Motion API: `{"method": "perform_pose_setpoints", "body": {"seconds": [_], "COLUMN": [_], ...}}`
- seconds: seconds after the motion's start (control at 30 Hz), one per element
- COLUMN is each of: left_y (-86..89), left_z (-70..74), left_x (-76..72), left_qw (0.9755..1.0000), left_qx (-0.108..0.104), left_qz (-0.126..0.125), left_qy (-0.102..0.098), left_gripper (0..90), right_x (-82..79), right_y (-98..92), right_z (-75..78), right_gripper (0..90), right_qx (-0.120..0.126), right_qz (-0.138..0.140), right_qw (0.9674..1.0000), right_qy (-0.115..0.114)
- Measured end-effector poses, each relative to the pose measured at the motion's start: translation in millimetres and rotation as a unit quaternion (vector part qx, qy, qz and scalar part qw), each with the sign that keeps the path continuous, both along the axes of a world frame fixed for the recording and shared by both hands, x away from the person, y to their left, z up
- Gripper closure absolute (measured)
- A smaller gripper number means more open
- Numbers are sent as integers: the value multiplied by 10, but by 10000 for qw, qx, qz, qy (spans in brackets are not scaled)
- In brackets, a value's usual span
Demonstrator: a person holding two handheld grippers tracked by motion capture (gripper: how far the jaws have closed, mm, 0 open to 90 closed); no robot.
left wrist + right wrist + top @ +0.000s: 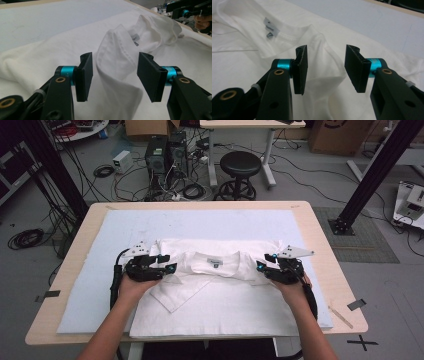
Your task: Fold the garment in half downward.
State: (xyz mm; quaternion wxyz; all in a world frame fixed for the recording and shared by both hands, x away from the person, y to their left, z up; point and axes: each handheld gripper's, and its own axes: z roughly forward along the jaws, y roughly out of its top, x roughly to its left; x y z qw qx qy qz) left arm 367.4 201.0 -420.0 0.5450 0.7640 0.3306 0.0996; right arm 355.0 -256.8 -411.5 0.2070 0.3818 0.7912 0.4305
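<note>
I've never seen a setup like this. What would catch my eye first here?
Probably the white T-shirt, spread over a pale mat in the middle of the wooden table. A person's hands hold the left gripper and the right gripper at the shirt's two shoulders, fingers apart, with a raised fold of cloth standing loose between them. Behind the table, a black stool stands among tangled cables.

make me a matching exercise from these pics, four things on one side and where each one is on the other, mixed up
Things:
1. left claw
2. right claw
3. neck label
4. black stool

Places:
a. on the floor beyond the table's far edge
b. at the shirt's shoulder on the right of the high view, jaws apart
c. inside the collar, between the two claws
d. at the shirt's shoulder on the left of the high view, jaws apart

Pairs: 1-d, 2-b, 3-c, 4-a
</note>
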Motion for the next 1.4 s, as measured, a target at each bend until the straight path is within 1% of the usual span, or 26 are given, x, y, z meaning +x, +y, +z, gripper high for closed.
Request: {"method": "perform_pose_setpoints", "body": {"seconds": [0.1, 0.17, 0.2, 0.27, 0.3, 0.37, 0.4, 0.43, 0.47, 0.5, 0.57, 0.67, 0.73, 0.77, 0.8, 0.83, 0.87, 0.9, 0.93, 1.0, 1.03, 1.13, 1.23, 1.33, 1.37, 1.4], "left_y": [-55, -87, -98, -103, -99, -88, -82, -74, -63, -52, -38, -6, 17, 28, 28, 50, 63, 63, 83, 115, 127, 177, 193, 199, 250, 282], "left_z": [-6, -33, -47, -61, -61, -56, -55, -54, -53, -52, -51, -33, -22, -21, -21, -24, -26, -26, -28, -23, -20, -11, -48, -64, -67, -48], "left_x": [54, 81, 89, 95, 93, 76, 64, 52, 43, 29, -9, -96, -173, -213, -213, -291, -328, -328, -397, -485, -516, -625, -736, -765, -824, -842], "left_qw": [10000, 9998, 9997, 9996, 9995, 9994, 9995, 9995, 9995, 9994, 9993, 9991, 9988, 9986, 9986, 9983, 9981, 9981, 9976, 9971, 9971, 9965, 9958, 9957, 9962, 9966], "left_qx": [92, 165, 197, 270, 316, 332, 319, 308, 310, 318, 325, 329, 326, 327, 327, 319, 310, 310, 317, 353, 328, 304, 327, 327, 93, -27], "left_qz": [36, 78, 84, 67, 40, -4, -21, -43, -83, -125, -171, -284, -367, -411, -411, -488, -534, -534, -610, -658, -676, -770, -845, -864, -868, -815], "left_qy": [-1, 43, 69, 78, 73, 30, 16, 23, 19, 20, -8, -33, -48, -52, -52, -41, -40, -40, -64, -119, -110, -149, -130, -114, -64, -125], "left_gripper": [469, 483, 508, 565, 602, 689, 729, 772, 800, 830, 858, 865, 866, 867, 867, 867, 868, 868, 868, 869, 869, 869, 868, 856, 856, 758], "right_x": [123, 209, 247, 305, 329, 351, 348, 327, 300, 278, 212, 87, -9, -62, -62, -107, -211, -211, -259, -391, -452, -580, -693, -753, -753, -810], "right_y": [-1, 5, 8, 24, 36, 55, 61, 69, 77, 80, 72, 57, 43, 33, 33, 16, -16, -16, -33, -68, -83, -106, -131, -154, -154, -210], "right_z": [-59, -93, -106, -136, -153, -181, -186, -182, -172, -156, -115, -55, -29, -21, -21, -20, -18, -18, -19, -7, 6, 33, 51, 62, 62, 82], "right_gripper": [505, 477, 476, 483, 509, 639, 717, 803, 859, 889, 893, 894, 894, 894, 894, 894, 894, 894, 894, 894, 894, 894, 894, 894, 893, 848], "right_qx": [-68, -132, -125, -90, -96, -120, -98, -82, -117, -138, -92, 38, 43, 35, 35, 44, 81, 81, 85, 75, 90, 121, 125, 156, 156, 290], "right_qz": [-99, -124, -135, -96, -79, 37, 114, 179, 223, 282, 372, 462, 546, 567, 567, 613, 622, 622, 651, 737, 757, 841, 901, 923, 923, 853], "right_qw": [9999, 9994, 9993, 9986, 9982, 9971, 9968, 9968, 9971, 9970, 9972, 9977, 9977, 9977, 9977, 9975, 9974, 9974, 9973, 9968, 9968, 9962, 9958, 9956, 9956, 9959], "right_qy": [123, 295, 338, 513, 592, 754, 783, 778, 721, 710, 643, 504, 394, 381, 381, 339, 342, 342, 332, 286, 247, 177, 112, 97, 97, 33]}}
